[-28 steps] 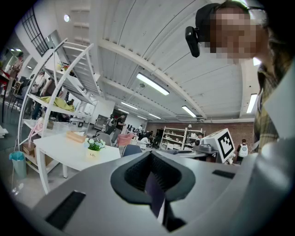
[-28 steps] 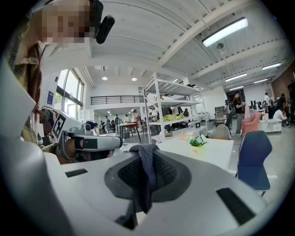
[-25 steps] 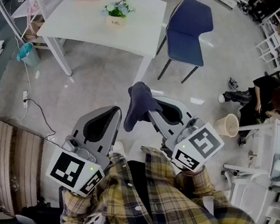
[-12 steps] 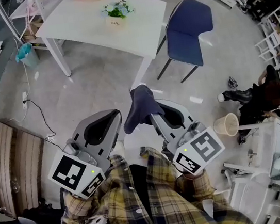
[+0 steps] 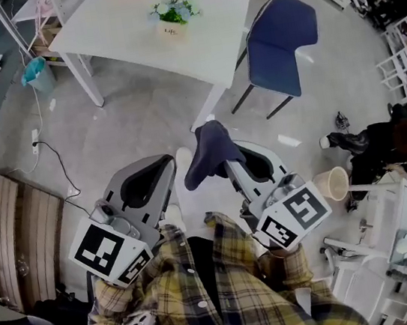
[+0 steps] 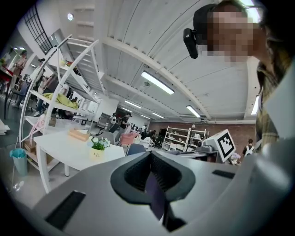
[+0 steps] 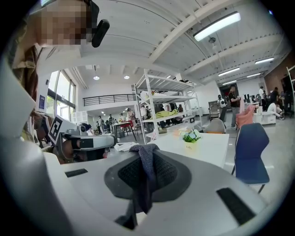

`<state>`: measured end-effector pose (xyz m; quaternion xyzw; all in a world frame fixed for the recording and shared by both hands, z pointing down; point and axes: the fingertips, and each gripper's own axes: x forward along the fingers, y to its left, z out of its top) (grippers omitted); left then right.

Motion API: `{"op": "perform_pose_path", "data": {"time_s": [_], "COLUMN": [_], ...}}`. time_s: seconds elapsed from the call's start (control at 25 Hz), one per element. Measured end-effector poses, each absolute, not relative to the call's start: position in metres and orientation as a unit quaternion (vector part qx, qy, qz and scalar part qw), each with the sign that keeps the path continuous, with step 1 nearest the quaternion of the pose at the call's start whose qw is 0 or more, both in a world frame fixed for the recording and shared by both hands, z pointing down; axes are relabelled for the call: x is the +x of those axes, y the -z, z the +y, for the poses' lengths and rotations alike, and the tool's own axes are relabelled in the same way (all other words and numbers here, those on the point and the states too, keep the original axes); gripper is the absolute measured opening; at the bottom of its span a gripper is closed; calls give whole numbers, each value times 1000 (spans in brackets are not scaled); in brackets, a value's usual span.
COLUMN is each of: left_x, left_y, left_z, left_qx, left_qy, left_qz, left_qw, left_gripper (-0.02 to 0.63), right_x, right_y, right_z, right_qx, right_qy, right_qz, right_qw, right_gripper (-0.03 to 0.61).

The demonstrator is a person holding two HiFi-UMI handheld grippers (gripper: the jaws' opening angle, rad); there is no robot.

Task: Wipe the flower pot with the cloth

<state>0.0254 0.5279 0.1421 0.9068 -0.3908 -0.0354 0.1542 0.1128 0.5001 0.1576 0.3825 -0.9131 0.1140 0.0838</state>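
Dark blue knitted cloth (image 5: 209, 149) hangs limp, long axis downward, clamped in your right gripper (image 7: 146, 159). Your left gripper (image 5: 167, 163) is closed. The small cream flower pot (image 5: 171, 29) stands upright on the white desk (image 5: 108, 28), well apart from both.

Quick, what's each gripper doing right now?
Left gripper: closed, holding nothing.
Right gripper: closed on the dark cloth.

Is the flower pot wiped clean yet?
Not yet. Done: the right gripper has the cloth pinched in its jaws. In hand: bringing it over; the pot sits far off on the table, untouched. Left: reach the pot and wipe it.
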Motion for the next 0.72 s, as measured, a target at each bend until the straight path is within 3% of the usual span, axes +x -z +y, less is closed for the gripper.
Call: {"op": "perform_pose_path", "data": {"time_s": [0.72], "left_x": [41], "left_y": [-120], "left_z": [313], "left_qx": [891], "left_qy": [33], "left_qz": [-429], "left_qw": [141], "left_gripper": [9], "right_x": [143], "right_y": [-132], "right_z": [278], "right_qx": [363], "right_qy": [-109], "right_qz": [-922], "right_qw": [81], "right_gripper": [14]}}
